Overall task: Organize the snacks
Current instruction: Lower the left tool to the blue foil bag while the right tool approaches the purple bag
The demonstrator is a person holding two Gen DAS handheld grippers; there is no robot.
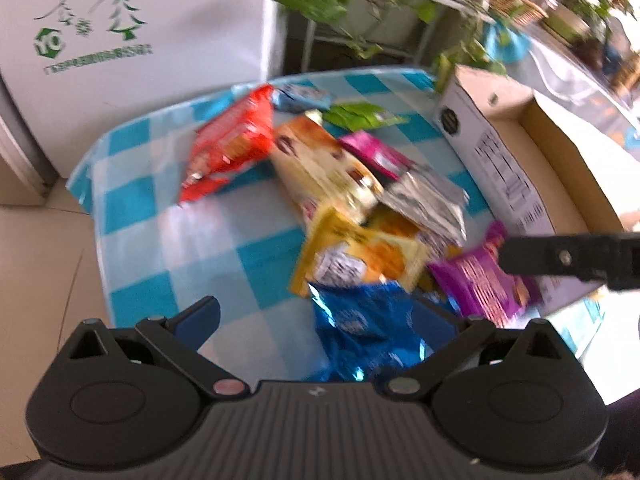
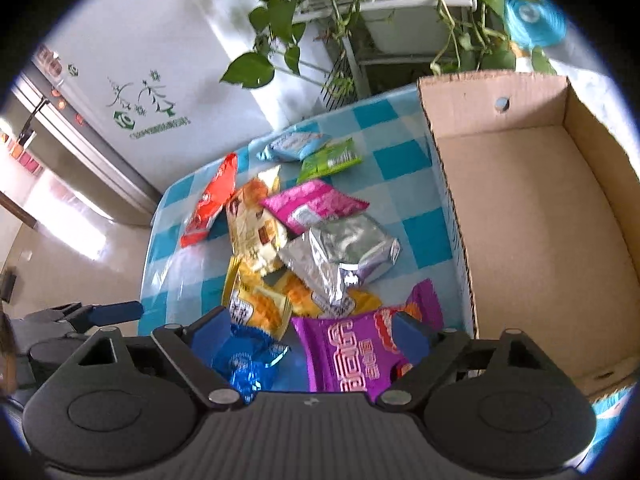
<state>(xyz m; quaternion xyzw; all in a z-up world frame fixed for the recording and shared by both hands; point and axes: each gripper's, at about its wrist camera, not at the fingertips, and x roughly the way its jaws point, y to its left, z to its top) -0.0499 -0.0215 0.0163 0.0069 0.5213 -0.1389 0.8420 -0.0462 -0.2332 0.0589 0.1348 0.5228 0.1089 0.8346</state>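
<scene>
- On the left we see the left hand-held gripper (image 1: 316, 322); its jaws stand wide apart above the blue shiny packet (image 1: 368, 332) and hold nothing.
- The bench (image 2: 404, 128) has a blue and white checked cloth, and the snacks lie on it in a loose pile.
- In the pile we see a red packet (image 2: 210, 204), a pink packet (image 2: 314, 204) and a silver packet (image 2: 344, 258); the silver one lies on the yellow packets (image 2: 260, 304).
- The right hand-held gripper (image 2: 310, 336) also has its jaws apart, with the purple packet (image 2: 352, 354) between them; we cannot tell if they touch it.
- On the right, the cardboard box (image 2: 532, 216) stands open just beside the pile.
</scene>
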